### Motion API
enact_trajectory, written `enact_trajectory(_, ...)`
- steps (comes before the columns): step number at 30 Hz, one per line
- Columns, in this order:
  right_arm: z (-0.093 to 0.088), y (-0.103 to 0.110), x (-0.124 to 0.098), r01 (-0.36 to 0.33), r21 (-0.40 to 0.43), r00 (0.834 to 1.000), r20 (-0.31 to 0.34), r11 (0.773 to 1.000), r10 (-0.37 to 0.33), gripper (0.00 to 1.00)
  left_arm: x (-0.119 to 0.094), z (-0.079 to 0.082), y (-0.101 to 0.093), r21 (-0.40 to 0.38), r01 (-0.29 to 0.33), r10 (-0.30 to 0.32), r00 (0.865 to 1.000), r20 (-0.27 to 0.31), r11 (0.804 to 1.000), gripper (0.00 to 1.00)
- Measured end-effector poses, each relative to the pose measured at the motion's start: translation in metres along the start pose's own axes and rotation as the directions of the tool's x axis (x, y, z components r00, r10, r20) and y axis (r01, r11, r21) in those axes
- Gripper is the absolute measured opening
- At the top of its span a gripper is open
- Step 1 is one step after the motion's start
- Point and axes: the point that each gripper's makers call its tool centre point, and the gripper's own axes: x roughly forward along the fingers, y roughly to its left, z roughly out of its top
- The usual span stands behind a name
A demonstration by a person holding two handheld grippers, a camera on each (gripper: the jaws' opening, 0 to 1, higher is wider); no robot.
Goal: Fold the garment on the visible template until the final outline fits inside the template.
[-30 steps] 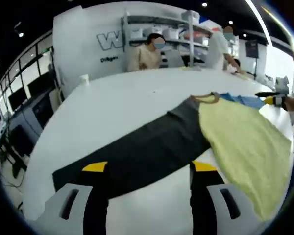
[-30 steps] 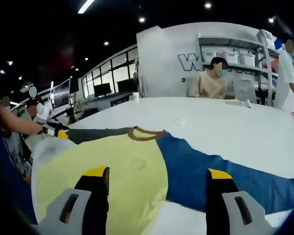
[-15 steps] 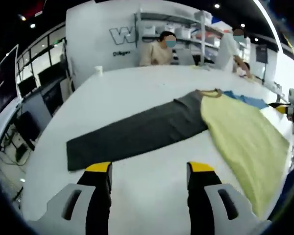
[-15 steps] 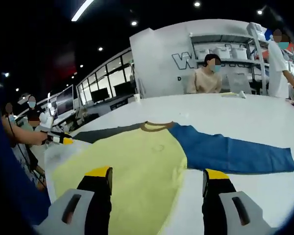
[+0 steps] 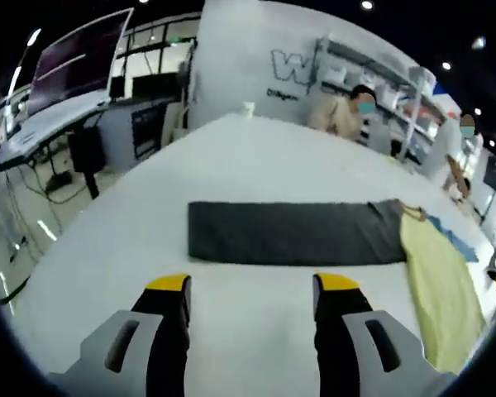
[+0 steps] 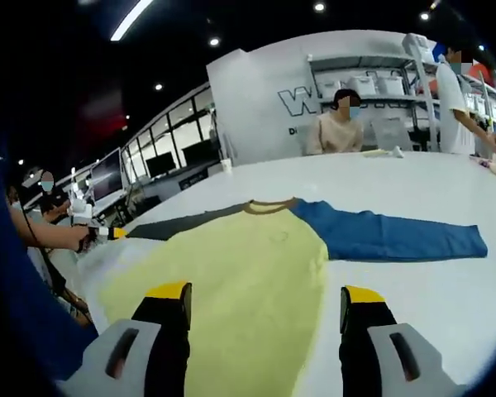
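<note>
A long-sleeved shirt lies spread flat on the white table (image 5: 256, 157). It has a yellow body (image 6: 240, 281), a brown collar (image 6: 269, 206), a blue sleeve (image 6: 397, 238) and a dark grey sleeve (image 5: 293, 234). In the left gripper view the yellow body (image 5: 434, 285) lies to the right of the grey sleeve. My left gripper (image 5: 252, 285) is open over bare table, short of the grey sleeve. My right gripper (image 6: 264, 294) is open above the yellow body's hem. A hand holds the left gripper (image 6: 103, 234) at the left of the right gripper view, near the grey sleeve (image 6: 186, 225).
Two people are at the table's far side (image 6: 335, 132), in front of shelves with bins (image 6: 372, 83). A small white cup (image 5: 248, 107) stands near the far edge. Desks with monitors (image 5: 74, 74) lie beyond the table's left edge.
Both views have pulled back from the shirt. The left gripper view has swung left, so the grey sleeve now lies across it. The shirt itself lies as before.
</note>
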Motion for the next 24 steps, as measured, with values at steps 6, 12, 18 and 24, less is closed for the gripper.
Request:
enact_trajectory(6, 0.000, 0.003, -0.004, 0.017, -0.012, 1.000, -0.005, 1.000, -0.017, 0.73, 0.006, 0.004, 0.000, -0.022, 0.017, -0.018, 1.000, -0.001, 1.000, 0.50)
enact_trajectory(12, 0.001, 0.003, -0.005, 0.028, -0.014, 1.000, -0.004, 1.000, -0.028, 0.73, 0.013, 0.005, 0.000, -0.066, 0.033, -0.034, 0.999, -0.008, 0.997, 0.46)
enact_trajectory(18, 0.009, 0.012, -0.009, 0.035, -0.022, 0.999, 0.005, 0.999, -0.035, 0.73, 0.019, 0.004, 0.004, -0.084, 0.029, -0.031, 0.999, -0.018, 0.996, 0.45)
enact_trajectory(24, 0.008, 0.009, -0.010, 0.043, -0.025, 0.999, 0.002, 0.999, -0.043, 0.73, 0.023, 0.007, 0.005, -0.098, 0.035, -0.036, 0.999, -0.008, 0.995, 0.41)
